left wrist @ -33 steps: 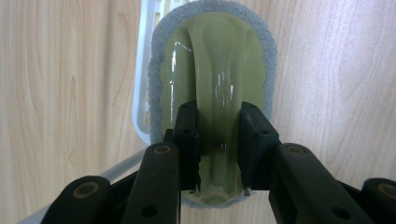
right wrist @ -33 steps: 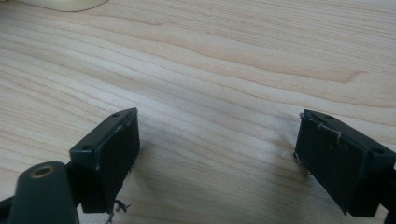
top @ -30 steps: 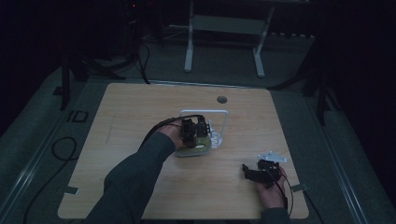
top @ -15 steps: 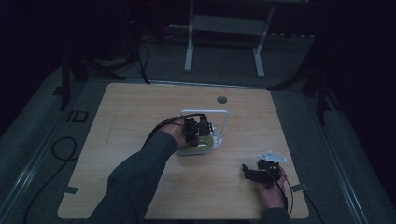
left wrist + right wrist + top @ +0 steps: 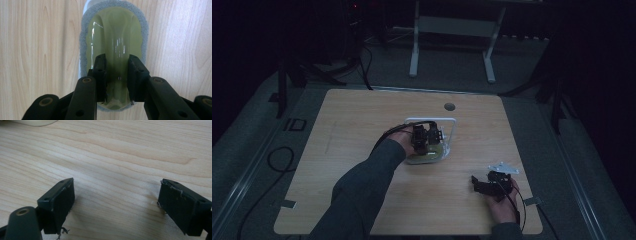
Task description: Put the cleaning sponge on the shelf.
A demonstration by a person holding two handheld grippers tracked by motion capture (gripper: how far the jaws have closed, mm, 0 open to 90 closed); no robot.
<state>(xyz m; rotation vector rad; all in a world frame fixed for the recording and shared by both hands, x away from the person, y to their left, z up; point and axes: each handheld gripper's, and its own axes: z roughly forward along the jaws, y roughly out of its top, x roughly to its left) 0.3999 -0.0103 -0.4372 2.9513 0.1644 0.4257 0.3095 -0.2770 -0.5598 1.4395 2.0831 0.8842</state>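
Left claw (image 5: 116, 75) pinches the raised ridge of an olive-green, grey-foam-edged brush (image 5: 113, 37); right claw (image 5: 116, 207) spread

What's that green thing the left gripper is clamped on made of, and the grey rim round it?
The green grip looks like smooth glossy plastic, maybe translucent: bright streaks of glare run along its raised ridge. The grey rim looks like soft foam or sponge, matte and fine-pored. The left gripper pinches the ridge.

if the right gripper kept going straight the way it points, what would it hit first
Probably bare table; its open jaws frame only wood. A pale object's edge lies farther off, left of that line, though depth is unclear.
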